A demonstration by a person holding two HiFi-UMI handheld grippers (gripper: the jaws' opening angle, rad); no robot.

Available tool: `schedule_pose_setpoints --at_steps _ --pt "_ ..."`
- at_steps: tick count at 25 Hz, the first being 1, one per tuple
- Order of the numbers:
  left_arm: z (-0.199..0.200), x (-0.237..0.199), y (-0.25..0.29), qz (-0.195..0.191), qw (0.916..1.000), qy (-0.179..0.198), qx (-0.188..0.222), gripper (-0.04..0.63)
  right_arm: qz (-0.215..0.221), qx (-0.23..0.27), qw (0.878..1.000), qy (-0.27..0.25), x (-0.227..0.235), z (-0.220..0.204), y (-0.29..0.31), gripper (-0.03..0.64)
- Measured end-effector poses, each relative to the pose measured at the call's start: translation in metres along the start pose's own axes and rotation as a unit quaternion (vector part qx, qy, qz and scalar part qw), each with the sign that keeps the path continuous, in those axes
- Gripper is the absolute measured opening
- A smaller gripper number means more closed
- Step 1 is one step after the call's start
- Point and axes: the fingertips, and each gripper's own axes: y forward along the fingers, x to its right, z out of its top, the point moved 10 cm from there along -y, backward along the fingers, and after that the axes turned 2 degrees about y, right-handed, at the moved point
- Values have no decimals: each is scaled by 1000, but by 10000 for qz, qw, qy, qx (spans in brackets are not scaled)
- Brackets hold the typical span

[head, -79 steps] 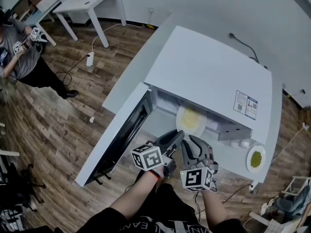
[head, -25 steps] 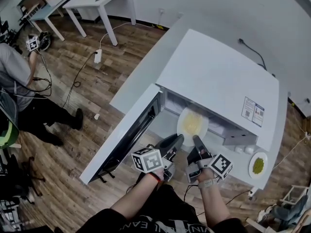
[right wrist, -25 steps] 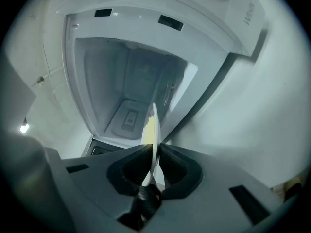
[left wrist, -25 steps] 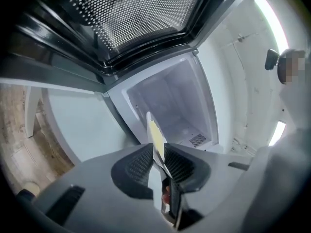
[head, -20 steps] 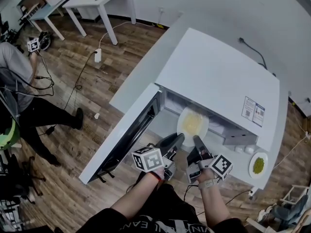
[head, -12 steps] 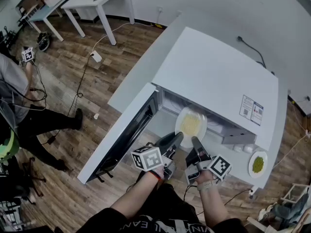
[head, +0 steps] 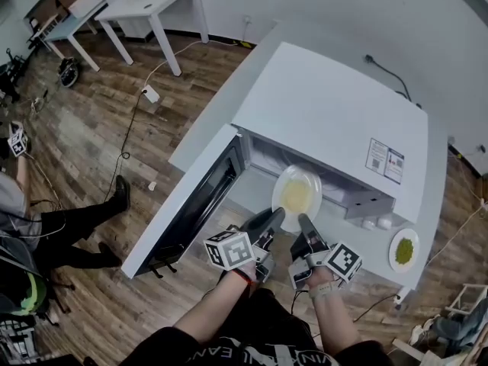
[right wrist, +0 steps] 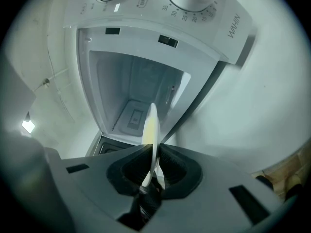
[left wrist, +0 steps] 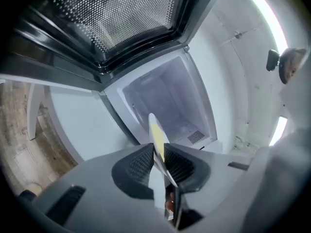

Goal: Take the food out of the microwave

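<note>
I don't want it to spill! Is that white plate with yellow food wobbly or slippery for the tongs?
Probably stiff: the round white plate of yellow food shows no sag though the left tongs and right tongs pinch only its near rim. It looks smooth and glossy, so it might slip. Held by one edge, it could tip.

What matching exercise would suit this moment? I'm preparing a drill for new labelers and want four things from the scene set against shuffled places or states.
Things:
1 yellow-food plate
2 green-food plate
3 microwave door
4 label sticker

Places or states:
a swung open
b on the table, beside the microwave
c stuck on the microwave's top
d clamped by the left gripper and the right gripper

Pairs: 1-d, 2-b, 3-a, 4-c
</note>
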Motion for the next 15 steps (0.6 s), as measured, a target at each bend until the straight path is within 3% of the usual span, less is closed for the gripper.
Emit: schedule_pose_setpoints --at_steps 15 --pt "-23 26 -38 106 9999 120 47 67 -45 -54 10000 50 -9 -27 -37 60"
